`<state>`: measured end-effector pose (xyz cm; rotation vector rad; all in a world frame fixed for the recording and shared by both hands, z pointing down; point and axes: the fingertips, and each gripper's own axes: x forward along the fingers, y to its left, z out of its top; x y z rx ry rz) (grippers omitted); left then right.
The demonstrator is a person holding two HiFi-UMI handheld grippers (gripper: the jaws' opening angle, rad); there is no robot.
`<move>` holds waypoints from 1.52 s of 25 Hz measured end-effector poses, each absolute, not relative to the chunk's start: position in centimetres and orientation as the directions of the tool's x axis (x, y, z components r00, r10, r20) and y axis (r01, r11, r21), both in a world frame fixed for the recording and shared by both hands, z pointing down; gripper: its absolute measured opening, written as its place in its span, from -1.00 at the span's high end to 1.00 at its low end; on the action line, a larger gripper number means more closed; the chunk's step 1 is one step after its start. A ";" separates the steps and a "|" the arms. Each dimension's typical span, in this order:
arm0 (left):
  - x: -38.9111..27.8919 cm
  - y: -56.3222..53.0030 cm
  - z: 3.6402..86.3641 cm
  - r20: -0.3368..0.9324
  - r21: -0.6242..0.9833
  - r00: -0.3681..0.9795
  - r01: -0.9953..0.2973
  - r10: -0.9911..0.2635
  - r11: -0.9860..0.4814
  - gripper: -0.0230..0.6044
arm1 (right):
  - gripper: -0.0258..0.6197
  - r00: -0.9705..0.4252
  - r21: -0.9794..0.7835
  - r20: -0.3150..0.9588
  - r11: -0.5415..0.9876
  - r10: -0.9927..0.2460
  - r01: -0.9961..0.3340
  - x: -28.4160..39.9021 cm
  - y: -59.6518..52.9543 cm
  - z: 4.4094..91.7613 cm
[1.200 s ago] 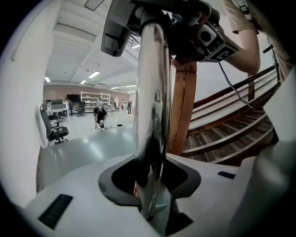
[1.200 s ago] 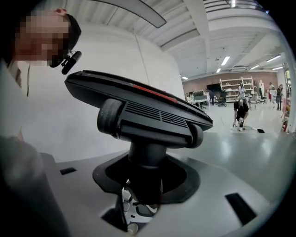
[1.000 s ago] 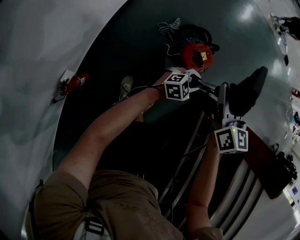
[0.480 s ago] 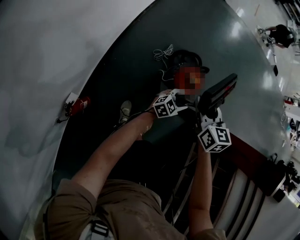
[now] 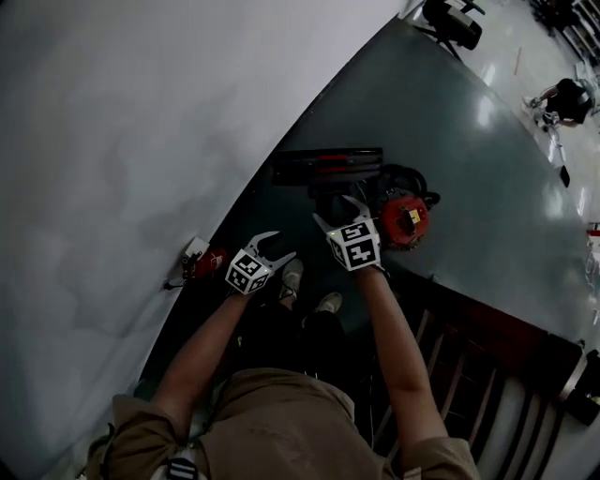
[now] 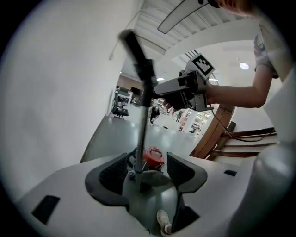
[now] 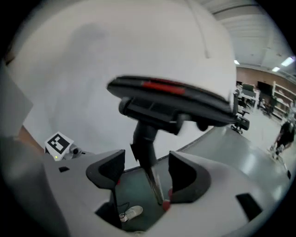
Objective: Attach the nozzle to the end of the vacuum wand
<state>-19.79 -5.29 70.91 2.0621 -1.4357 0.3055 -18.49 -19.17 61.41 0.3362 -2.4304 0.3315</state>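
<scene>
Near the wall, the nozzle (image 5: 328, 167) is seen seated on the wand (image 7: 152, 178) end; attachment is judged done. Left gripper (image 5: 276, 247) and right gripper (image 5: 337, 214) fingers are spread wide, nothing held.

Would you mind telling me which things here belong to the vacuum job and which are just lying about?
Job: nozzle, wand, red vacuum, left gripper, right gripper.
Lying about: office chair, red object by the wall, wooden stairs.
</scene>
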 end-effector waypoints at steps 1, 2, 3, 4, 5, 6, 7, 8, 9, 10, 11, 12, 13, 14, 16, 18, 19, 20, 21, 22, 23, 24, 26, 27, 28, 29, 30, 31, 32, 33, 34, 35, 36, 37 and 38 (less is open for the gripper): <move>-21.1 -3.0 71.0 0.528 0.346 0.365 -0.917 -0.767 -0.198 0.10 | 0.01 -0.751 -0.169 0.654 0.949 -0.094 -0.266 -20.6 -16.8 61.6; -22.1 -0.7 70.9 0.546 0.349 0.346 -0.922 -0.763 -0.168 0.10 | 0.01 -0.759 -0.195 0.648 0.948 -0.069 -0.253 -21.1 -15.1 61.3; -23.0 1.4 70.7 0.556 0.356 0.332 -0.924 -0.762 -0.143 0.10 | 0.01 -0.770 -0.222 0.636 0.940 -0.060 -0.257 -20.8 -13.7 60.9; -23.8 3.2 70.4 0.559 0.363 0.322 -0.924 -0.764 -0.124 0.10 | 0.01 -0.775 -0.242 0.630 0.935 -0.053 -0.260 -19.9 -12.3 60.5; -24.6 4.7 70.1 0.558 0.368 0.315 -0.923 -0.767 -0.111 0.10 | 0.01 -0.772 -0.248 0.634 0.934 -0.045 -0.257 -18.7 -11.0 60.5; -25.3 5.9 69.9 0.558 0.368 0.311 -0.924 -0.769 -0.107 0.10 | 0.01 -0.762 -0.245 0.647 0.935 -0.038 -0.255 -17.3 -9.8 60.6; -25.6 6.8 69.7 0.559 0.364 0.312 -0.925 -0.768 -0.111 0.10 | 0.01 -0.748 -0.241 0.663 0.935 -0.036 -0.259 -15.7 -8.8 60.8; -25.7 7.5 69.5 0.562 0.358 0.316 -0.926 -0.764 -0.120 0.10 | 0.01 -0.734 -0.241 0.678 0.932 -0.038 -0.271 -13.9 -7.9 61.0; -25.5 8.1 69.3 0.565 0.352 0.322 -0.927 -0.760 -0.131 0.10 | 0.01 -0.722 -0.244 0.690 0.926 -0.044 -0.290 -12.0 -7.2 61.1; -25.1 8.6 69.0 0.565 0.346 0.327 -0.927 -0.757 -0.142 0.10 | 0.01 -0.716 -0.249 0.696 0.917 -0.055 -0.313 -10.1 -6.5 61.0; -24.7 8.8 68.6 0.561 0.341 0.332 -0.927 -0.758 -0.153 0.10 | 0.01 -0.716 -0.257 0.694 0.905 -0.071 -0.339 -8.3 -6.0 60.6; -24.4 8.9 68.0 0.553 0.335 0.335 -0.928 -0.763 -0.164 0.10 | 0.01 -0.722 -0.267 0.686 0.890 -0.093 -0.368 -6.7 -5.5 60.1; -24.0 8.9 67.2 0.540 0.328 0.336 -0.928 -0.772 -0.175 0.10 | 0.01 -0.731 -0.276 0.671 0.875 -0.121 -0.398 -5.1 -5.1 59.3; -23.6 8.8 66.2 0.522 0.319 0.337 -0.929 -0.783 -0.186 0.10 | 0.01 -0.743 -0.282 0.651 0.859 -0.155 -0.426 -3.6 -4.6 58.2; -22.3 8.8 63.7 0.484 0.300 0.336 -0.931 -0.808 -0.207 0.10 | 0.01 -0.769 -0.290 0.595 0.829 -0.235 -0.478 -0.6 -3.6 55.7; -20.5 9.1 61.1 0.449 0.279 0.332 -0.934 -0.830 -0.223 0.10 | 0.01 -0.791 -0.305 0.530 0.801 -0.306 -0.515 2.4 -2.1 52.9; -19.5 9.5 59.7 0.432 0.271 0.330 -0.935 -0.839 -0.228 0.10 | 0.01 -0.800 -0.316 0.500 0.790 -0.332 -0.525 3.8 -1.1 51.6; -18.5 9.9 58.2 0.415 0.266 0.327 -0.936 -0.849 -0.231 0.10 | 0.01 -0.808 -0.326 0.472 0.782 -0.353 -0.532 5.1 0.0 50.2; -17.4 10.4 56.7 0.396 0.265 0.326 -0.936 -0.858 -0.233 0.11 | 0.01 -0.815 -0.333 0.447 0.776 -0.369 -0.535 6.3 1.2 48.8; -16.2 11.1 55.1 0.374 0.266 0.327 -0.934 -0.868 -0.237 0.10 | 0.01 -0.822 -0.339 0.423 0.774 -0.382 -0.535 7.4 2.5 47.4; -14.9 11.8 53.4 0.349 0.268 0.331 -0.932 -0.877 -0.246 0.11 | 0.01 -0.828 -0.340 0.400 0.775 -0.393 -0.533 8.5 4.0 45.9; -13.5 12.5 51.6 0.323 0.264 0.339 -0.929 -0.884 -0.260 0.11 | 0.01 -0.832 -0.337 0.378 0.777 -0.405 -0.531 9.6 5.4 44.4; -10.9 13.7 48.0 0.275 0.245 0.359 -0.923 -0.892 -0.296 0.11 | 0.01 -0.836 -0.322 0.340 0.783 -0.430 -0.533 11.5 8.0 41.3; -9.8 14.2 46.4 0.253 0.236 0.369 -0.920 -0.895 -0.313 0.11 | 0.01 -0.838 -0.315 0.321 0.785 -0.441 -0.533 12.3 9.1 39.9; -8.7 14.8 44.8 0.232 0.228 0.377 -0.917 -0.897 -0.326 0.11 | 0.01 -0.841 -0.309 0.303 0.788 -0.449 -0.532 13.0 10.1 38.6; -7.7 15.5 43.3 0.211 0.220 0.385 -0.915 -0.899 -0.340 0.11 | 0.01 -0.843 -0.302 0.285 0.792 -0.457 -0.531 13.7 11.1 37.5; -6.7 16.1 41.9 0.192 0.211 0.393 -0.911 -0.899 -0.353 0.11 | 0.01 -0.843 -0.293 0.268 0.794 -0.466 -0.532 14.5 12.0 36.4; -5.8 16.7 40.6 0.175 0.201 0.402 -0.908 -0.899 -0.367 0.11 | 0.01 -0.842 -0.283 0.253 0.796 -0.476 -0.535 15.2 12.7 35.5; -5.0 17.2 39.5 0.160 0.192 0.411 -0.905 -0.897 -0.381 0.11 | 0.01 -0.840 -0.275 0.238 0.796 -0.487 -0.539 15.9 13.3 34.6; -4.2 17.6 38.4 0.146 0.184 0.421 -0.901 -0.896 -0.393 0.11 | 0.01 -0.838 -0.269 0.223 0.795 -0.498 -0.544 16.6 13.8 33.7; -3.5 18.0 37.5 0.132 0.178 0.430 -0.897 -0.893 -0.405 0.11 | 0.01 -0.835 -0.265 0.209 0.792 -0.509 -0.550 17.3 14.2 32.9; -2.9 18.4 36.5 0.119 0.171 0.440 -0.892 -0.890 -0.418 0.11 | 0.01 -0.831 -0.262 0.196 0.789 -0.520 -0.555 18.0 14.6 32.1; -2.4 18.7 35.7 0.109 0.163 0.450 -0.888 -0.886 -0.431 0.11 | 0.01 -0.827 -0.260 0.185 0.785 -0.530 -0.562 18.7 15.0 31.4; -1.9 19.0 35.0 0.101 0.151 0.459 -0.884 -0.883 -0.443 0.11 | 0.01 -0.823 -0.258 0.175 0.781 -0.541 -0.569 19.3 15.4 30.8; -1.6 19.3 34.4 0.094 0.136 0.467 -0.881 -0.879 -0.453 0.11 | 0.01 -0.817 -0.252 0.165 0.777 -0.553 -0.577 19.8 15.9 30.2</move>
